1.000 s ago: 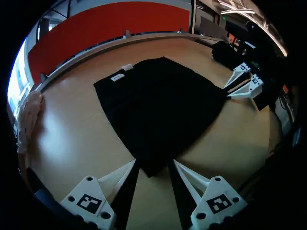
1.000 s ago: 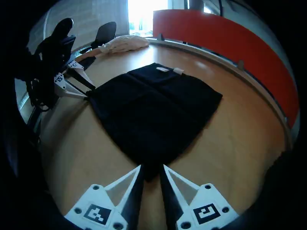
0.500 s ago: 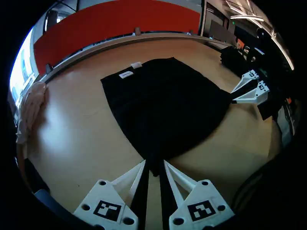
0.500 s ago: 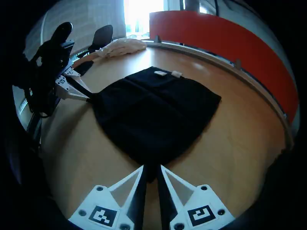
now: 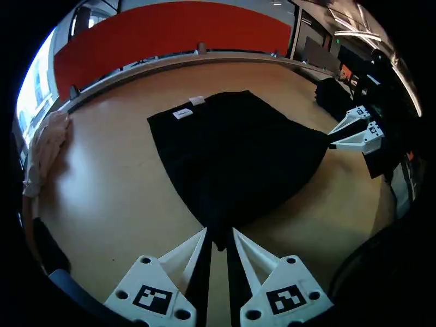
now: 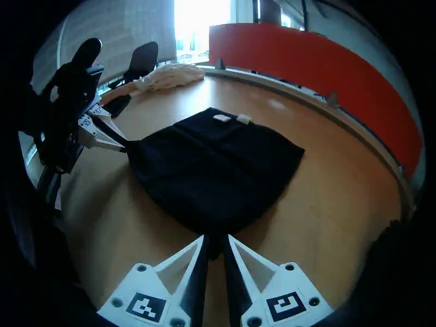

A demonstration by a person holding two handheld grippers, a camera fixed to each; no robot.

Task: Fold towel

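Broad table around black towel

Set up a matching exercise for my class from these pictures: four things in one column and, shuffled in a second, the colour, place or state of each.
Things
1. towel
2. left gripper
3. cloth
4. wall panel

Descriptions
A. red, standing behind the table
B. shut on a towel corner
C. pale, bunched near the table's edge
D. black, spread over the table

Pairs: 1-D, 2-B, 3-C, 4-A
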